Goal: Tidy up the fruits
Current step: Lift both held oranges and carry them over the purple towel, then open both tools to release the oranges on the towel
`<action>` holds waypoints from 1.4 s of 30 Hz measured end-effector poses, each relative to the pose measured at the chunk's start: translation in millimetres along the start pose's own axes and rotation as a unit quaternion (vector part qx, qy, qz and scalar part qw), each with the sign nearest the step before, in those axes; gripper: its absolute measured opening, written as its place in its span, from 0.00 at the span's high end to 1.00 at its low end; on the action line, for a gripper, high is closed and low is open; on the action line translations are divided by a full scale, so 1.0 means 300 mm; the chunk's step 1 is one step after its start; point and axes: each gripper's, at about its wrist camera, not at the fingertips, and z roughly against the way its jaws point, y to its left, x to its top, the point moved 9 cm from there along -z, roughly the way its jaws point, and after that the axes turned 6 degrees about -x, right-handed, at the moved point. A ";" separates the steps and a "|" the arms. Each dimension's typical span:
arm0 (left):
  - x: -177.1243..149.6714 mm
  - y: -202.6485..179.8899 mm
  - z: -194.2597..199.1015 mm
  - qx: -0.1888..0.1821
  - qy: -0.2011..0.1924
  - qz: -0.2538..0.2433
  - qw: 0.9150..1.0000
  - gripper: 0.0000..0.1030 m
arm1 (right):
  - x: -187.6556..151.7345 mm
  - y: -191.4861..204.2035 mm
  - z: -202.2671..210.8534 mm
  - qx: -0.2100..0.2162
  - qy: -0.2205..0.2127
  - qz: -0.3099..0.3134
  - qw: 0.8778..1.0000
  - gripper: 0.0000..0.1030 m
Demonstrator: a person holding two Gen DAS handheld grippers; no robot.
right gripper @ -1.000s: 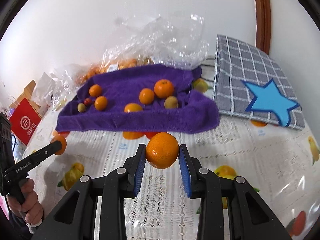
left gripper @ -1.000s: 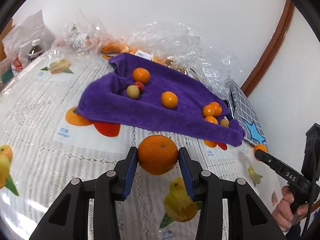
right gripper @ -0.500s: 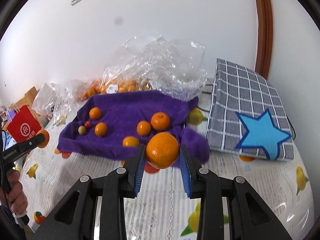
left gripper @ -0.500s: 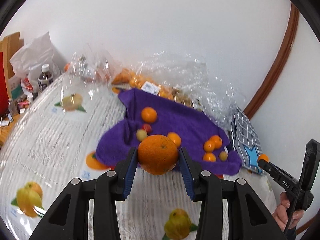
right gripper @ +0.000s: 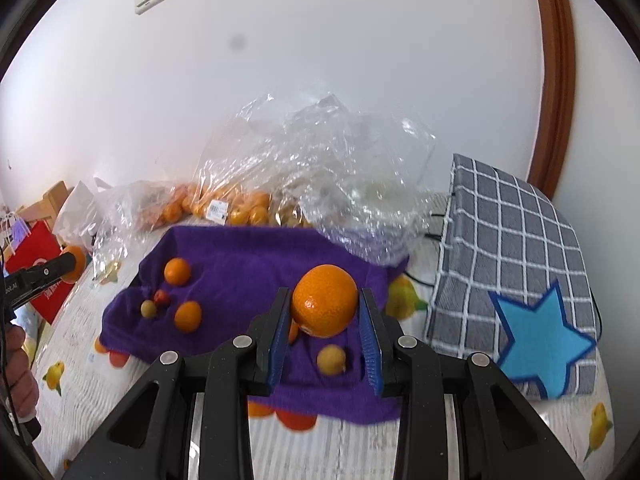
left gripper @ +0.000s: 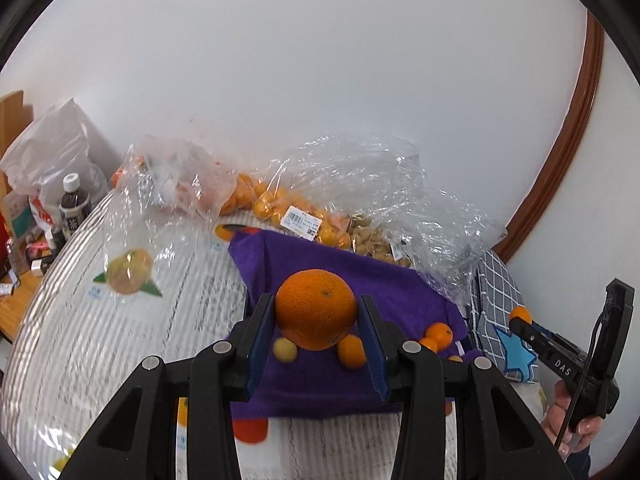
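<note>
With an orange clamped in each gripper, both hands carry fruit above the purple towel (left gripper: pixel 400 280).

The left gripper (left gripper: pixel 316 320) has its jaws closed on a large orange (left gripper: pixel 316 308); the right gripper (right gripper: pixel 325 318) pinches a smaller orange (right gripper: pixel 325 306). Both fruits hang clear of the towel, where tangerines (right gripper: pixel 187 316) and small yellowish fruits, possibly plums (right gripper: pixel 331 359), lie scattered. The step looks like transport; next, each orange needs lowering beside its like before release.

tablecloth (left gripper: pixel 100 340) motion-blurred, bagged fruit (right gripper: pixel 224 210) indistinct
</note>
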 end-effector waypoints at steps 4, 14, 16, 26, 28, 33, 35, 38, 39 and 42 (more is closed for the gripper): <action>0.039 0.009 -0.040 -0.002 0.003 0.002 1.000 0.62 | 0.039 0.010 -0.061 -0.001 0.002 0.002 1.000 0.68; 0.054 0.001 -0.210 -0.010 0.033 0.004 0.999 0.62 | 0.036 0.034 -0.292 0.005 0.060 0.010 0.998 0.68; 0.047 0.000 -0.242 -0.010 0.041 0.003 0.999 0.62 | 0.024 0.035 -0.350 0.005 0.077 0.008 0.997 0.68; 0.023 0.009 -0.365 -0.011 0.080 -0.002 0.997 0.62 | -0.034 0.051 -0.561 0.027 0.165 -0.001 0.986 0.68; 0.015 -0.003 -0.389 -0.012 0.088 -0.009 0.996 0.62 | -0.040 0.052 -0.574 0.029 0.175 0.000 0.984 0.68; -0.023 -0.047 -0.456 -0.018 0.117 -0.022 0.993 0.62 | -0.052 0.065 -0.586 0.041 0.187 -0.001 0.981 0.67; -0.039 -0.062 -0.481 -0.012 0.131 -0.026 0.991 0.62 | -0.049 0.067 -0.584 0.046 0.184 -0.006 0.982 0.60; -0.067 -0.087 -0.521 -0.007 0.153 -0.036 0.987 0.62 | -0.036 0.056 -0.557 0.047 0.172 -0.008 0.984 0.53; -0.073 -0.091 -0.528 -0.005 0.158 -0.038 0.987 0.62 | -0.030 0.054 -0.549 0.047 0.169 -0.007 0.984 0.52; -0.095 -0.100 -0.553 -0.002 0.170 -0.041 0.985 0.61 | -0.014 0.047 -0.511 0.047 0.157 -0.004 0.986 0.51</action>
